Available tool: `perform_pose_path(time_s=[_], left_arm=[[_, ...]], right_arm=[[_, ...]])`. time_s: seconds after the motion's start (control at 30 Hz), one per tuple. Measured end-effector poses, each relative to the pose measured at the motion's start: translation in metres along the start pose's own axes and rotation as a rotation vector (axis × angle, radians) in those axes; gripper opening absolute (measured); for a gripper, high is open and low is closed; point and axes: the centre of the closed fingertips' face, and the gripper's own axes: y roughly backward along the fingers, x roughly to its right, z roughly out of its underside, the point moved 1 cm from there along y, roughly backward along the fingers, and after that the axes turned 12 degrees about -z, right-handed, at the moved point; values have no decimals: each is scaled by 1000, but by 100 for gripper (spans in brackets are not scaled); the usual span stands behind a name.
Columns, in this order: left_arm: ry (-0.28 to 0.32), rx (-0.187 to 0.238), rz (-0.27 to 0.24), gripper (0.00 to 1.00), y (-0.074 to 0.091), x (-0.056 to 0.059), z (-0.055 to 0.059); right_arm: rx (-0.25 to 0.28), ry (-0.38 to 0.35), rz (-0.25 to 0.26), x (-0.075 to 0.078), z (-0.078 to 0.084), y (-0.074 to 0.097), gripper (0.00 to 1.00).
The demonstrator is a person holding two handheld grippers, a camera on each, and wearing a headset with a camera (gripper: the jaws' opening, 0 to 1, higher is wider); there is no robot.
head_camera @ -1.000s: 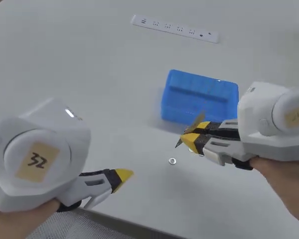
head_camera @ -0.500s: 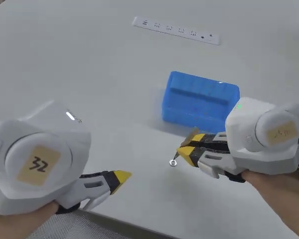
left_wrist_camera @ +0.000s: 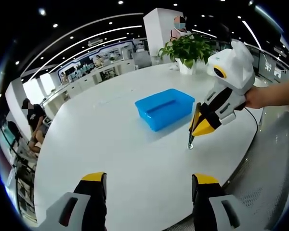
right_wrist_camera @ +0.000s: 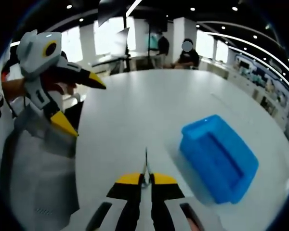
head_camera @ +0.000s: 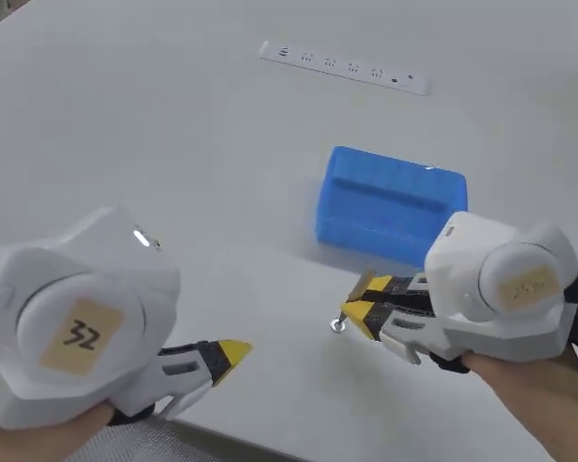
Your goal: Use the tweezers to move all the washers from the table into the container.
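One white table (head_camera: pixel 173 144) carries one blue container (head_camera: pixel 393 202), right of centre. Of the two grippers, the left gripper (left_wrist_camera: pixel 149 182) is spread wide and holds nothing; the right gripper (head_camera: pixel 358 303) is pinched onto the tweezers (left_wrist_camera: pixel 191 138). The head view adds one power strip (head_camera: pixel 344 67) at the far side. The left gripper view shows the tweezer tips down at the single washer (head_camera: pixel 338 325), on the container's near side.

**The count, kind by kind**

One blue container (head_camera: pixel 390 202). One washer (head_camera: pixel 337 326) lies near its front side, and one pair of tweezers (right_wrist_camera: pixel 145 166) is beside that. One power strip (head_camera: pixel 344 66) sits well behind it. One potted plant (left_wrist_camera: pixel 188 50) stands beyond it. Two grippers: left gripper (left_wrist_camera: pixel 147 180) and right gripper (right_wrist_camera: pixel 145 179).
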Motion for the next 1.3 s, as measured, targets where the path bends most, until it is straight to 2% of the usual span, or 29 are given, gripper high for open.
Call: perform_pose_path(time_s=[0.27,0.4,0.5,0.7,0.77,0.87,1.0,1.07,1.3], left_arm=[[2,5,-2,73,0,0,-1],[5,8,2,75,0,1,-1],[31,19,23,79,2,4,-3],[30,26,17,80,2,3,-5],[30,27,14,82,2,3,-5],[30,32,8,84,2,2,-5],[80,64,17,88,4,3,-11],[88,66,17,88,4,3,-12],[76,61,11,88,3,2,-12]], right_arm=[[-1,2,-5,-4,-7,8,4],[-8,16,16,-2,-16,18,4],[6,20,24,-1,-25,26,4],[24,45,43,2,-42,39,4],[50,60,72,7,-50,44,4],[68,56,88,13,-56,49,4],[101,49,124,24,-66,57,4],[108,50,138,28,-68,60,4],[134,39,207,55,-74,64,4]])
